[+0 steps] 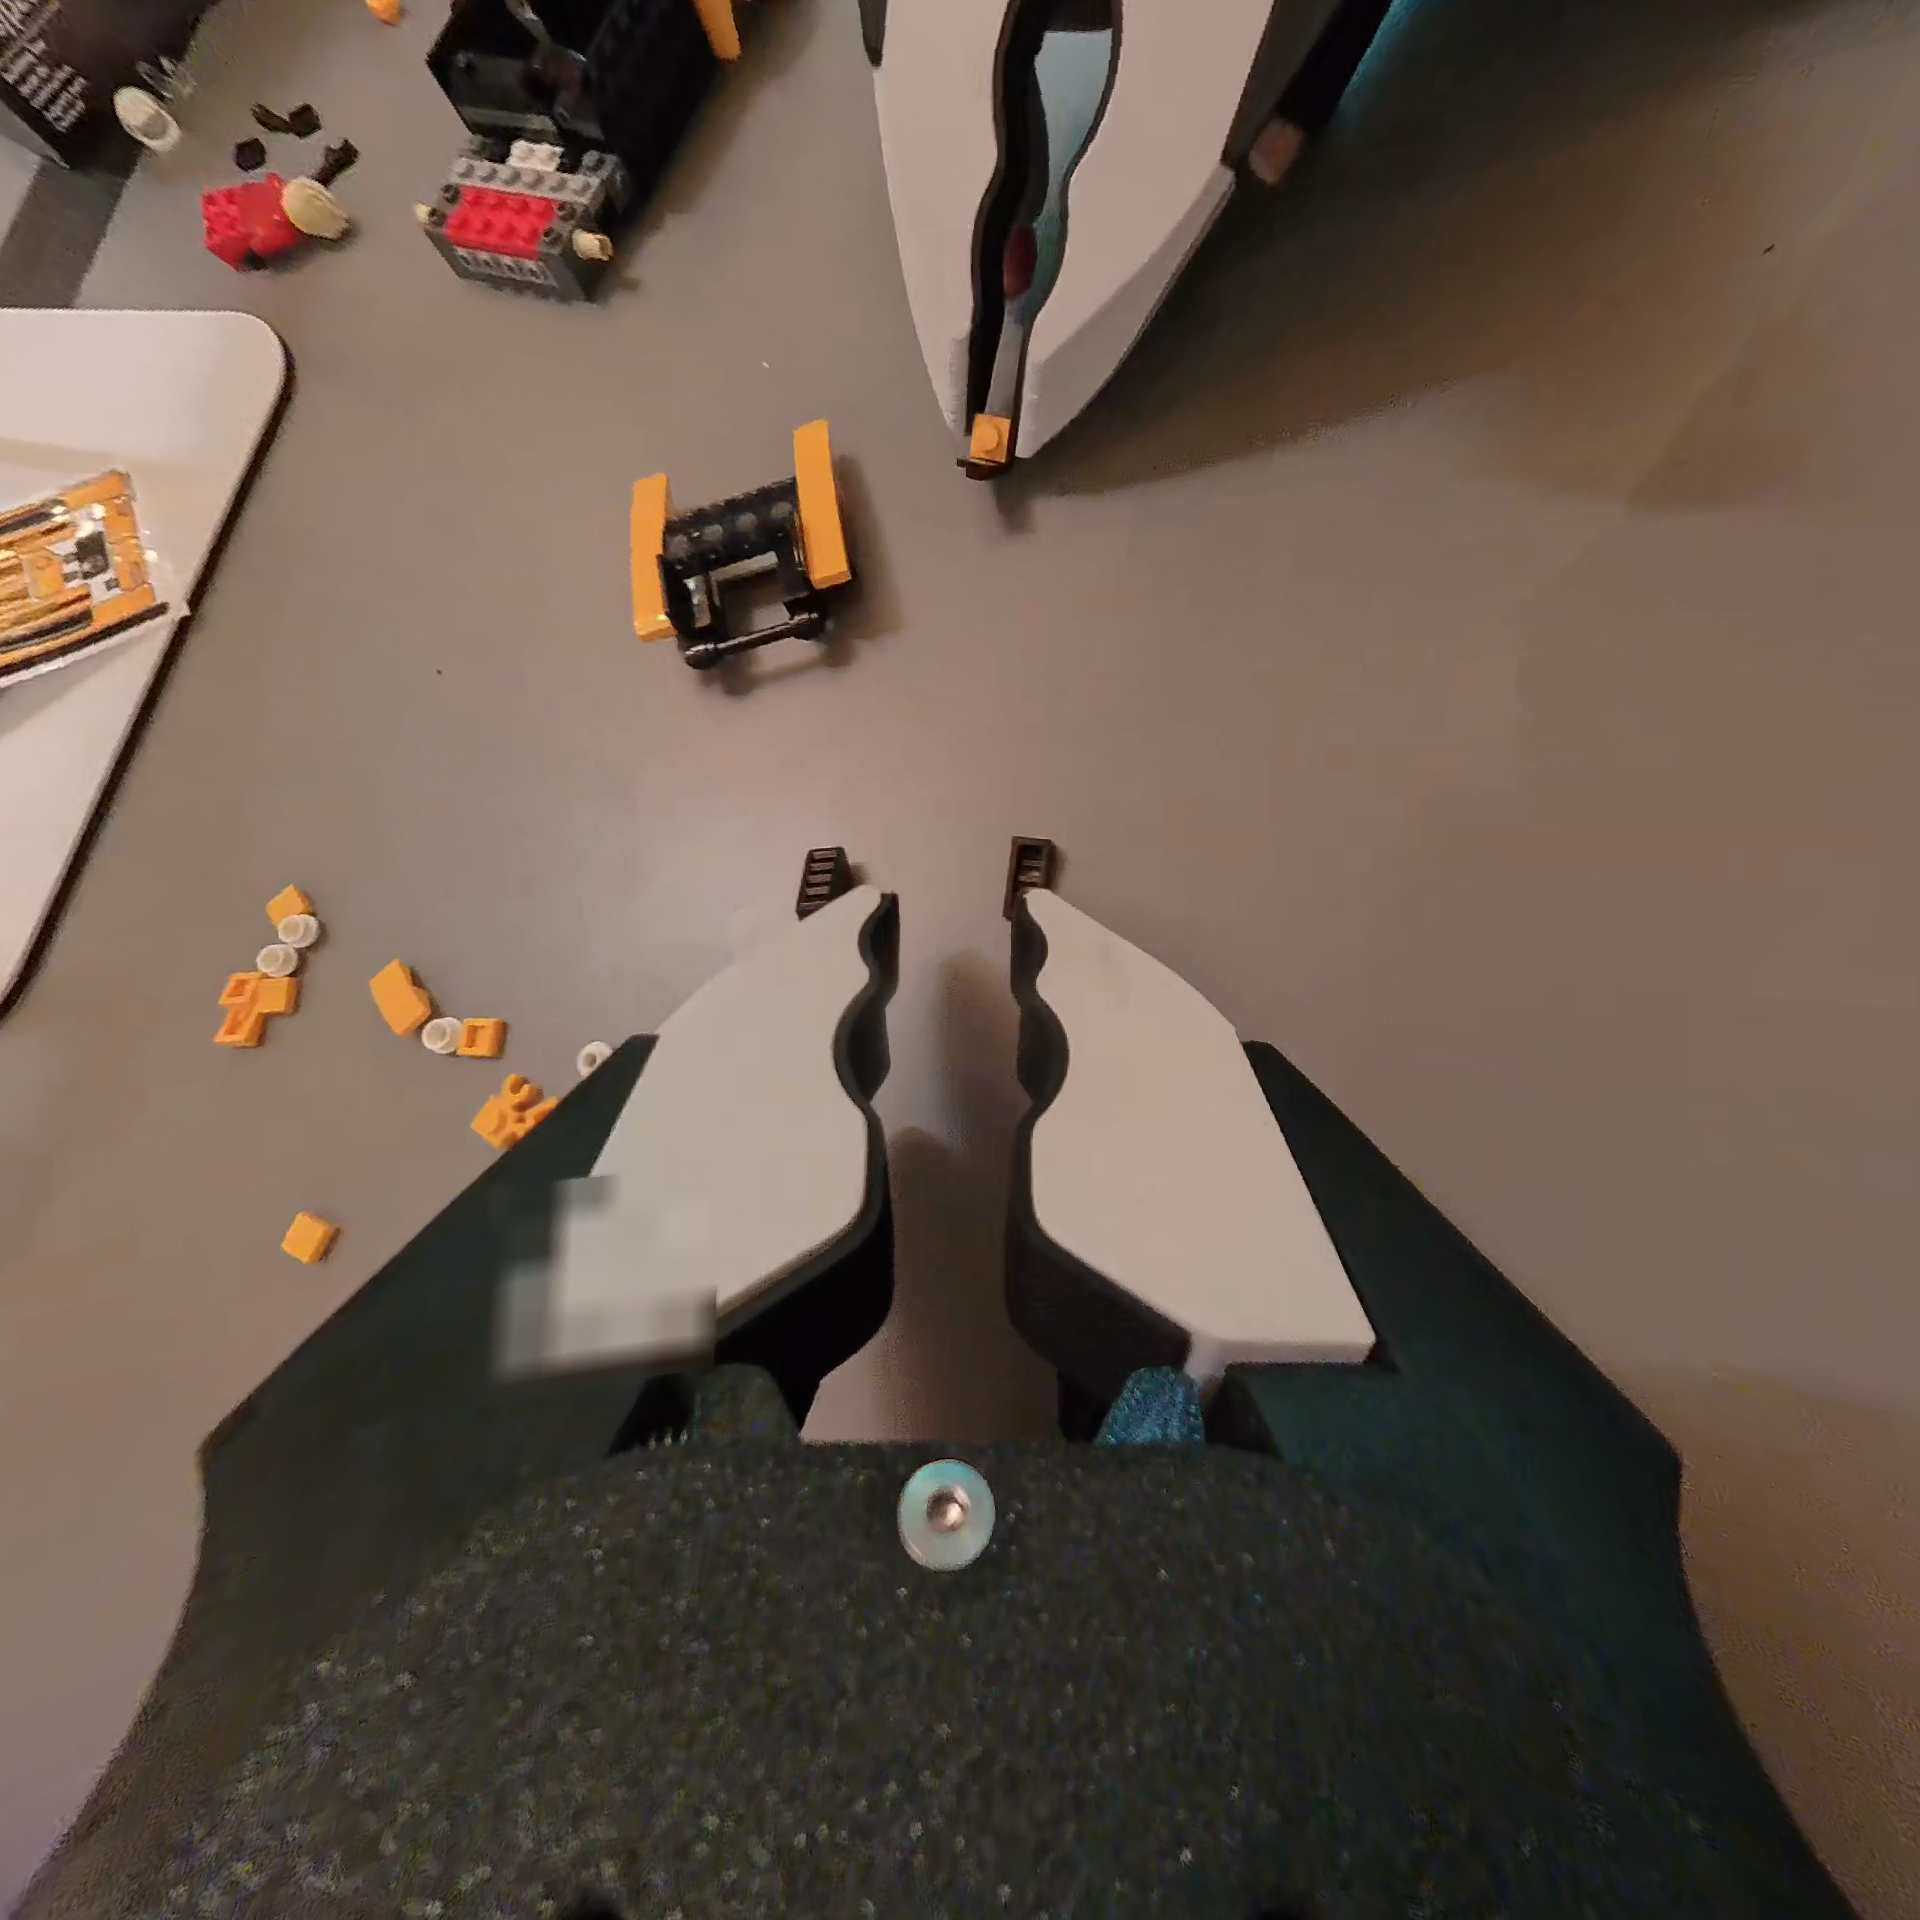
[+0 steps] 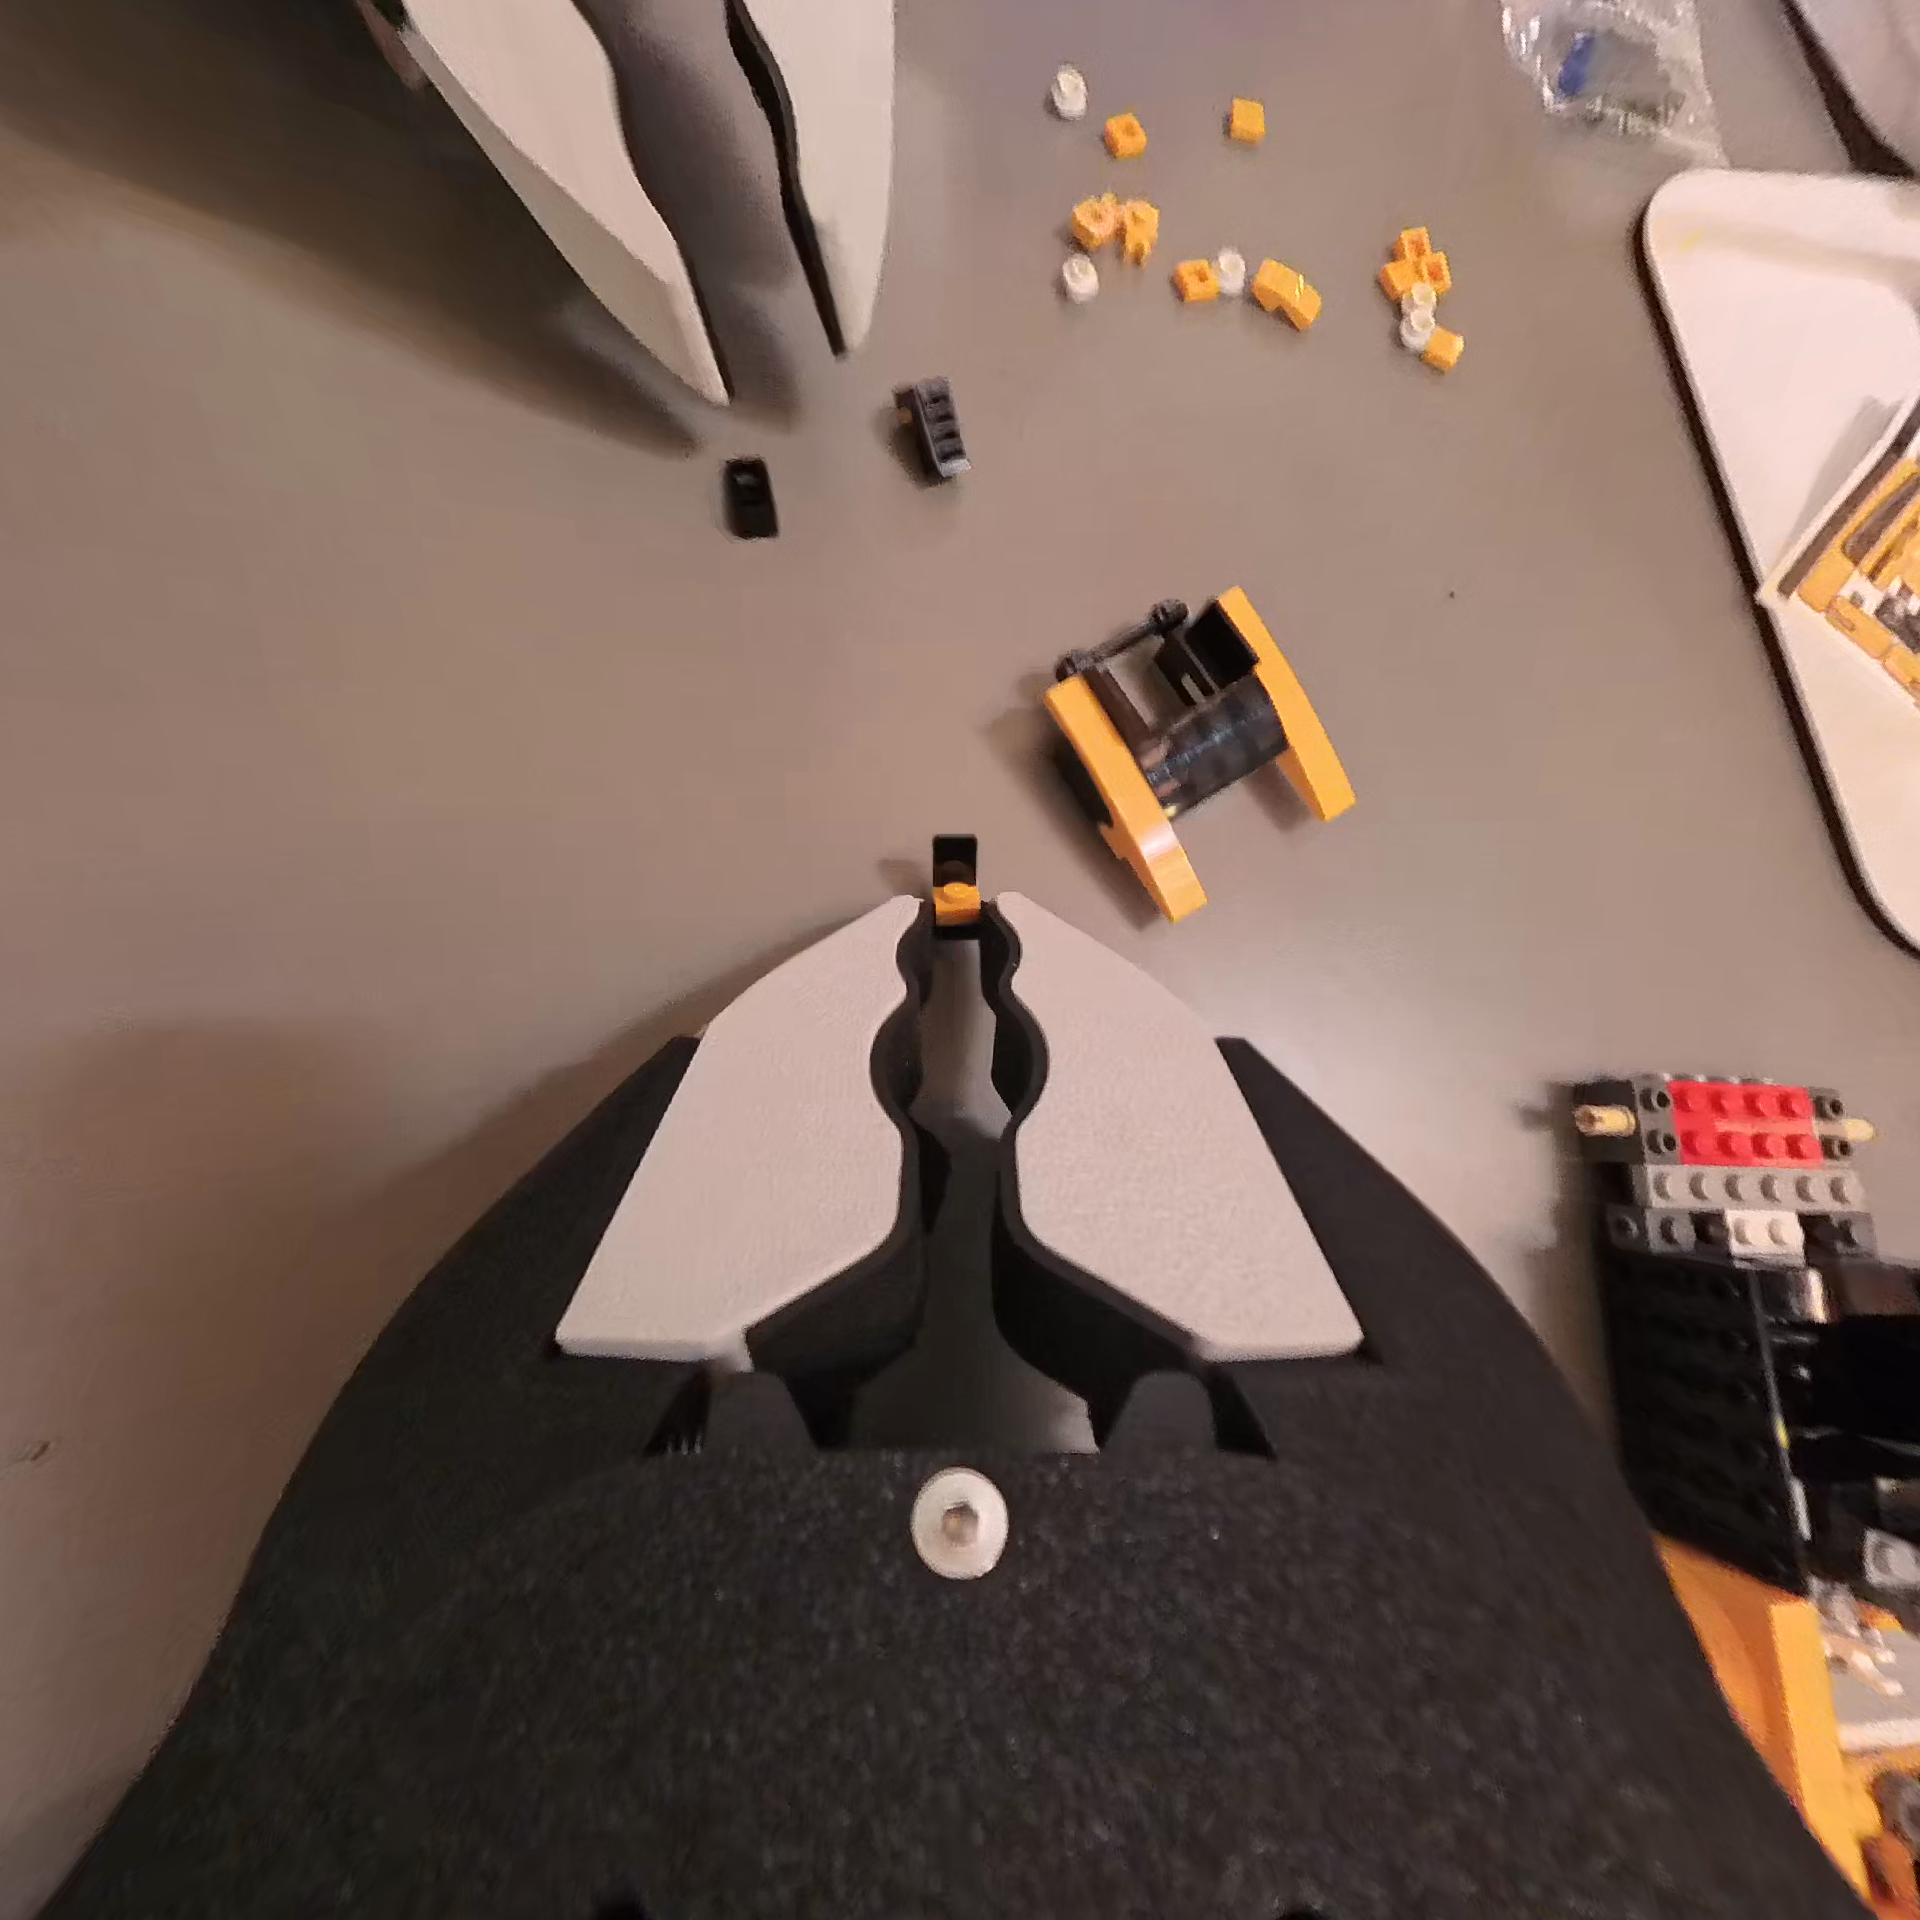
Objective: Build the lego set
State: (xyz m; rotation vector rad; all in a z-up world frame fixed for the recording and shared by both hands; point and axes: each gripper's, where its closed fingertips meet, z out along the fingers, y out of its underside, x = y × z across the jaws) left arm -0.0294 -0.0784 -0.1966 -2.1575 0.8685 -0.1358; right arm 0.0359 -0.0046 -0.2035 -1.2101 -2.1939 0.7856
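Left wrist view, near to far. The left gripper hung over the grey table with its jaws spread and nothing between them. Two small black grille tiles lay just beyond its fingertips, one by each tip; the gap probably suited a descent on one of them. To the left lay scattered orange and clear small pieces, seemingly stock for later steps. Farther out stood the orange-and-black subassembly, apart from both grippers. A white tray holding a printed sheet sat at the left edge. Farthest was the larger black, grey and red model.

Right wrist view. The right gripper had its jaws pinched on a tiny orange-and-black piece, held at the very tips so that its black end stayed exposed. This grip probably left the mating face free for attachment. The subassembly lay just ahead to the right, the likely recipient, though that cannot be confirmed. Whether the held piece touched the table cannot be told.
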